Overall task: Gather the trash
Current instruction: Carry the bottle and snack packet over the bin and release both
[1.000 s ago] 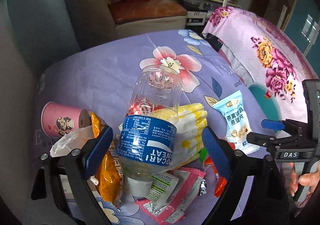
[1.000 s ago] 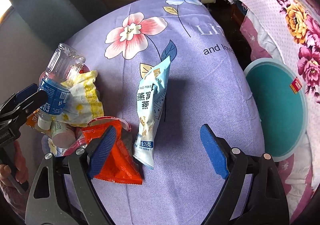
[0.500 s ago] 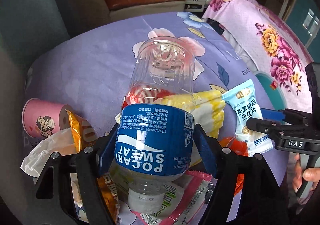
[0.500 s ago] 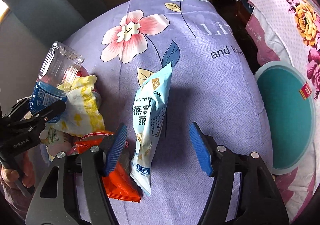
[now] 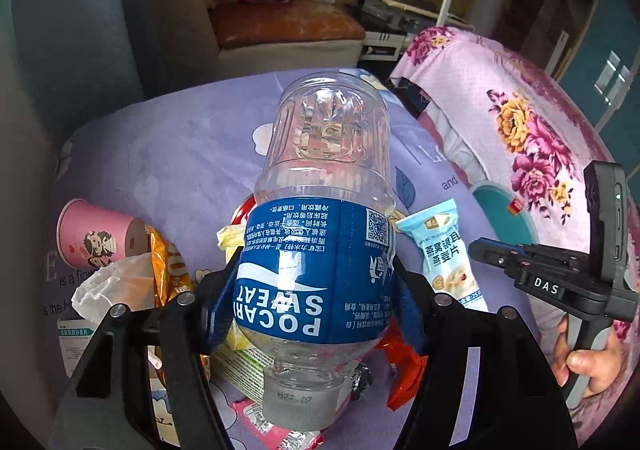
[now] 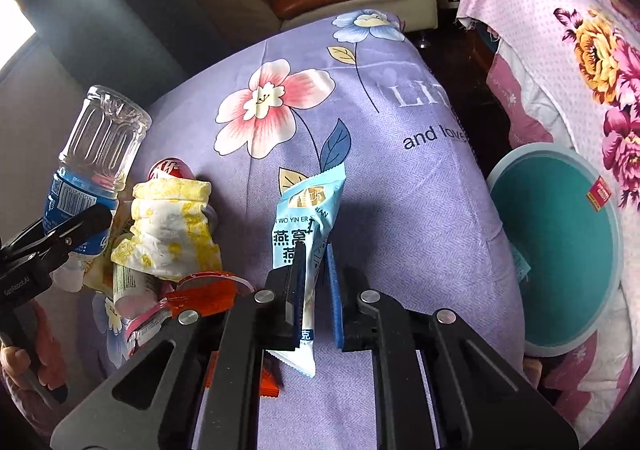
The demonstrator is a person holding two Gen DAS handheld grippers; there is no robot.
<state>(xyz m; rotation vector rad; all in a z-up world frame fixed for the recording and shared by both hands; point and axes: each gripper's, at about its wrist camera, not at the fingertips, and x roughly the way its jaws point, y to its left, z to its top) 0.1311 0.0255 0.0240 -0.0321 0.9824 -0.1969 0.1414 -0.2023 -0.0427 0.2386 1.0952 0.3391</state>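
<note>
A clear plastic bottle with a blue label (image 5: 320,234) hangs cap-down between the pads of my left gripper (image 5: 316,290). The jaws are closing and the blue pads press on the label from both sides. The right wrist view shows the same bottle (image 6: 100,146) tilted above the litter pile. My right gripper (image 6: 316,254) is shut on the lower part of a light blue snack packet (image 6: 308,210), which lies on the purple flowered cloth (image 6: 400,210). From the left wrist view the packet (image 5: 440,246) sits just left of the right gripper's tip (image 5: 480,248).
Under the bottle lies a litter pile: a pink paper cup (image 5: 96,238), an orange chip bag (image 5: 168,266), a yellow-white crumpled wrapper (image 6: 168,226), a red can (image 6: 168,170) and an orange-red wrapper (image 6: 200,294). A round teal bin (image 6: 552,250) stands to the right, beside a pink flowered cover (image 6: 580,50).
The left jaws closed in on the bottle, which now sits higher and nearer the camera. The right jaws went from wide open to shut on the blue snack packet.
</note>
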